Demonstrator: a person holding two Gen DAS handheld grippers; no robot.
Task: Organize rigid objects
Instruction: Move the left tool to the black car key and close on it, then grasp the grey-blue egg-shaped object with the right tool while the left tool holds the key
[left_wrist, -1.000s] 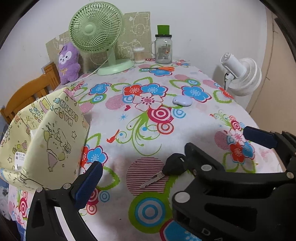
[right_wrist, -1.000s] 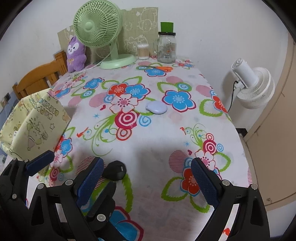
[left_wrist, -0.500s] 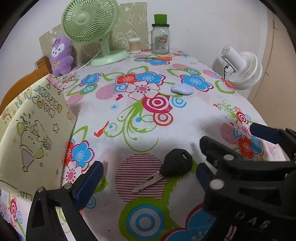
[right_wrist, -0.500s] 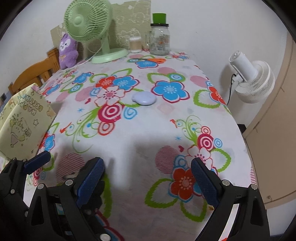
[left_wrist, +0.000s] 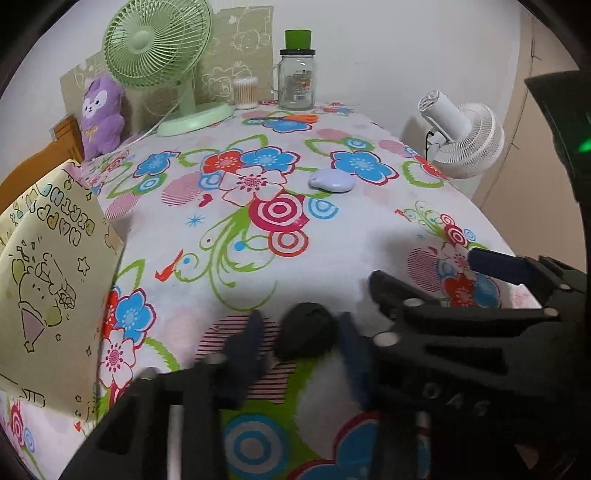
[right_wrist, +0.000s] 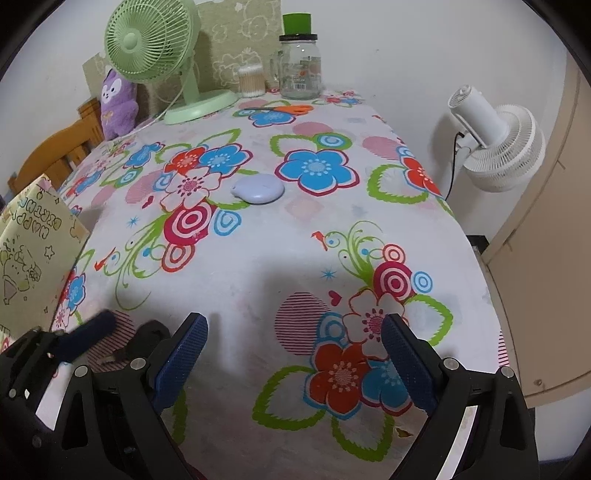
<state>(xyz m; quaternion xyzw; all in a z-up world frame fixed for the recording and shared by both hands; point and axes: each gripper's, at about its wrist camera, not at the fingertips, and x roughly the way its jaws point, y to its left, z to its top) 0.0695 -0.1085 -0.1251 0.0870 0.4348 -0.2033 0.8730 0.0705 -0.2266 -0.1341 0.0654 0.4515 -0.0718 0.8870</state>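
A black-headed key (left_wrist: 306, 332) lies on the flowered tablecloth (left_wrist: 332, 240) near the front edge. My left gripper (left_wrist: 299, 343) points down at it, and its blurred blue fingers are closing tight against both sides of the key head. The left finger hides the key's blade. My right gripper (right_wrist: 293, 358) is open over bare cloth just right of the key, with nothing between its pads. In the right wrist view the key head (right_wrist: 147, 332) shows at lower left beside a left finger (right_wrist: 92, 330). A lilac oval object (left_wrist: 330, 180) rests mid-table.
A yellow gift bag (left_wrist: 48, 288) stands at the left edge. At the back are a green fan (left_wrist: 159, 44), purple plush (left_wrist: 101, 114), cotton swab tub (left_wrist: 245, 92), glass jar (left_wrist: 296, 79) and orange scissors (left_wrist: 295, 118). A white fan (left_wrist: 461, 136) stands beyond the right edge.
The left gripper's wide-open jaws have closed in around the key head. The left finger swept right over the blade. The right gripper stays open and has barely shifted.
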